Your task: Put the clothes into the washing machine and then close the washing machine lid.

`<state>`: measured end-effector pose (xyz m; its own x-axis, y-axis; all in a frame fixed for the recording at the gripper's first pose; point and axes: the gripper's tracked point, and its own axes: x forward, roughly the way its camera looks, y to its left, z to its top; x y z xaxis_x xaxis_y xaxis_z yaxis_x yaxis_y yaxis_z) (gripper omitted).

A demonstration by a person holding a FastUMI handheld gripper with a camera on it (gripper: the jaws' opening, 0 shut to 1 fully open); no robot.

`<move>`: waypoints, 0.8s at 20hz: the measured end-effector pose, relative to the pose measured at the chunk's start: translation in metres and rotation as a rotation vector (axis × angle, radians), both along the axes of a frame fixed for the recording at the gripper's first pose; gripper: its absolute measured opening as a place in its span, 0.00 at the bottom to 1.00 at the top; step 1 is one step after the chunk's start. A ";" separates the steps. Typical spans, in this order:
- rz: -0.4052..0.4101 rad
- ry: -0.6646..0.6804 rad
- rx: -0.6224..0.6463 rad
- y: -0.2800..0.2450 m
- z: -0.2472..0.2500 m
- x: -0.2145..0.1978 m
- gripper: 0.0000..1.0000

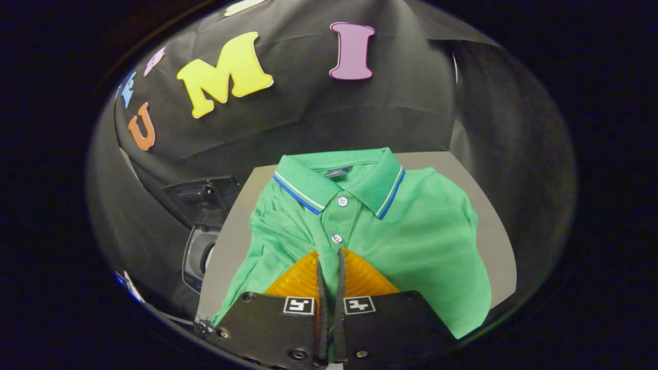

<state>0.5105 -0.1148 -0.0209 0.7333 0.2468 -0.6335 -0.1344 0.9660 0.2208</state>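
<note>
1. Hand-held gripper (329, 253) is low over the near part of the desk (493, 231); its two fingers (303, 277) are drawn nearly together, only a thin slit between them.
2. Fingertips sit on the front of the green polo shirt (411, 241), right at the button placket, just below the second button. Cloth appears pinched in the slit, so it reads as clenched on the shirt fabric.
3. Shirt lies folded, collar toward the far edge of the desk, hem toward the near edge. Collar has blue and white stripes along its border, two white buttons visible.
4. Shirt covers most of the desk middle. Collar top nearly reaches the far edge. Shirt's right side stops short of the right edge, leaving a bare grey strip there.
5. Left side: shirt sleeve fold runs close to the left edge, narrow bare strip of desk between them, wider toward the far left corner.
6. Near right: shirt hem corner hangs at or over the near edge; cannot tell which.
7. Washing machine (198, 252) stands off the left edge of the desk, lower than the desk top, with its dark lid (203, 195) raised and tilted back against the booth wall. Opening faces up, just beside the desk's left edge.
8. Open room: the bare strip of desk on the right.
</note>
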 end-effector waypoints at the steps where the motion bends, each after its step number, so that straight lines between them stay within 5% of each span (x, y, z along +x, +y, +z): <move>1: -0.001 -0.010 -0.003 -0.001 0.003 0.000 0.07; 16: 0.032 -0.280 0.084 0.019 0.136 -0.024 0.06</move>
